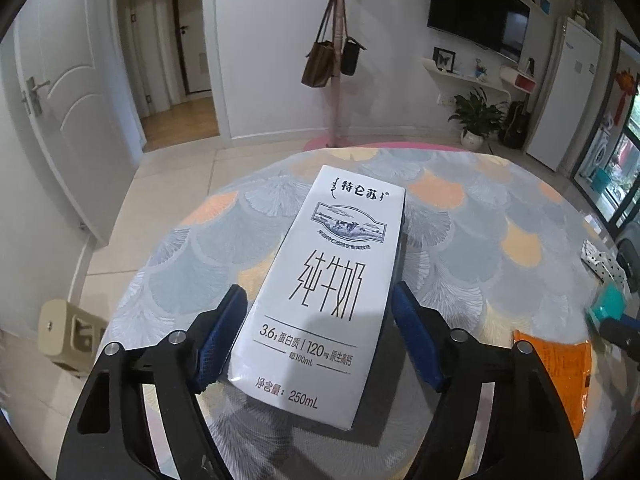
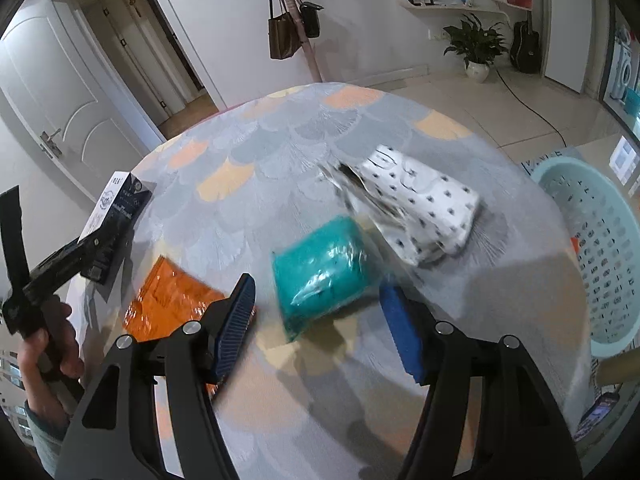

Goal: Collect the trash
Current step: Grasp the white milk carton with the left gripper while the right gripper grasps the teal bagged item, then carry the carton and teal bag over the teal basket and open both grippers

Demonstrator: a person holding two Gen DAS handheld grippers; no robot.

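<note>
White milk carton [image 1: 324,292] sits gripped in our left gripper [image 1: 316,344]; right gripper [image 2: 316,328] gapes empty around the teal packet [image 2: 326,276], lower middle. Next, close, then basket [image 2: 592,256].

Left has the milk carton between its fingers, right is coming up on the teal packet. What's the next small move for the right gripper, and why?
Probably ease the right gripper forward a little and close on the teal packet. Its jaws stand open and the packet lies just ahead of the fingertips, not yet between them. The basket waits at the table's right edge. The left gripper already brackets the milk carton.
</note>
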